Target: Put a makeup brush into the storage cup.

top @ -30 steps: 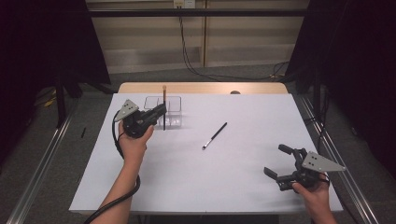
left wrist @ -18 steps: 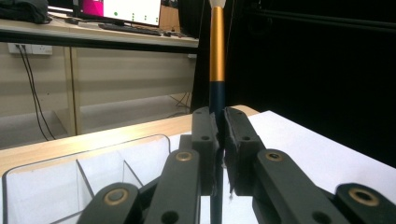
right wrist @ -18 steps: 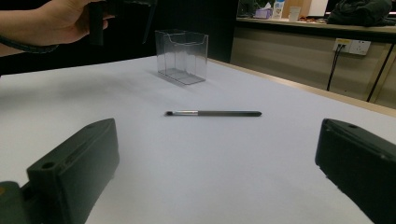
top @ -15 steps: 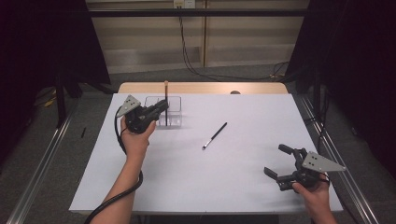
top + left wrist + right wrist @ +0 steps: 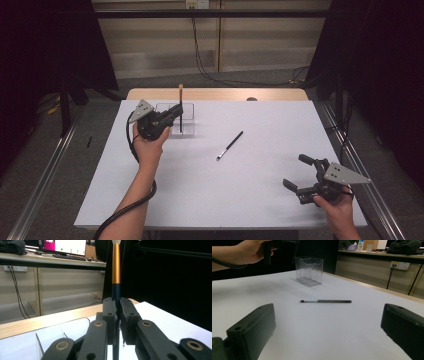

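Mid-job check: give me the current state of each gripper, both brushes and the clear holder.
left gripper: shut on the gold-banded brush.
gold-banded brush: upright, clamped, over the clear holder.
clear holder: upright on the table; contents cannot be told.
black brush: lying flat on the table, untouched.
right gripper: open, holding nothing.

My two grippers are black, with jointed jaws pinned by brass-ringed rivets. The left gripper (image 5: 172,116) and right gripper (image 5: 296,175) each carry a grey triangular plate dotted with screws. A black cable trails along my bare left forearm.
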### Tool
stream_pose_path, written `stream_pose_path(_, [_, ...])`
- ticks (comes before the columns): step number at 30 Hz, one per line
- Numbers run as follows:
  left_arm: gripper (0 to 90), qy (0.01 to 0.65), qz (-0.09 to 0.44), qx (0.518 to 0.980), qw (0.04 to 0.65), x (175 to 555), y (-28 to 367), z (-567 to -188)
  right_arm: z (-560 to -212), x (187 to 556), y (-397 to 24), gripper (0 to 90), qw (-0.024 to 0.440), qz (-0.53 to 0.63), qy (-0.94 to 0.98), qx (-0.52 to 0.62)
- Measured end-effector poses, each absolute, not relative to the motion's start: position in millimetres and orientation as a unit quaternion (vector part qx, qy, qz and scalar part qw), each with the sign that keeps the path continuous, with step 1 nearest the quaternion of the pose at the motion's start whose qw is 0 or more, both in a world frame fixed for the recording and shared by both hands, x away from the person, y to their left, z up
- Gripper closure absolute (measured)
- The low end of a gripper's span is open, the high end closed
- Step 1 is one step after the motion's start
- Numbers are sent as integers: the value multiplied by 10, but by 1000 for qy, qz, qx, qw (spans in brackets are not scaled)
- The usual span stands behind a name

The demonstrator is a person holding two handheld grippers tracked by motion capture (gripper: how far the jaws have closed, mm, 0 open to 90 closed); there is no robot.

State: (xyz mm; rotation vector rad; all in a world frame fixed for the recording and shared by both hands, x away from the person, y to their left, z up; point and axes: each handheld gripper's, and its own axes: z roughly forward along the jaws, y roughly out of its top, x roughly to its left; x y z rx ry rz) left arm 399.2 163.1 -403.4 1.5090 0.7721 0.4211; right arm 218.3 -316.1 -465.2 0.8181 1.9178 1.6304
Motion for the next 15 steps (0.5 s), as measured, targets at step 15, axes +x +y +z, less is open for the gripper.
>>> stream_pose_path(15, [834, 338, 188, 656, 648, 4067, 1585, -4022, -4649, 2180, -3168, 0, 245, 597, 702, 300])
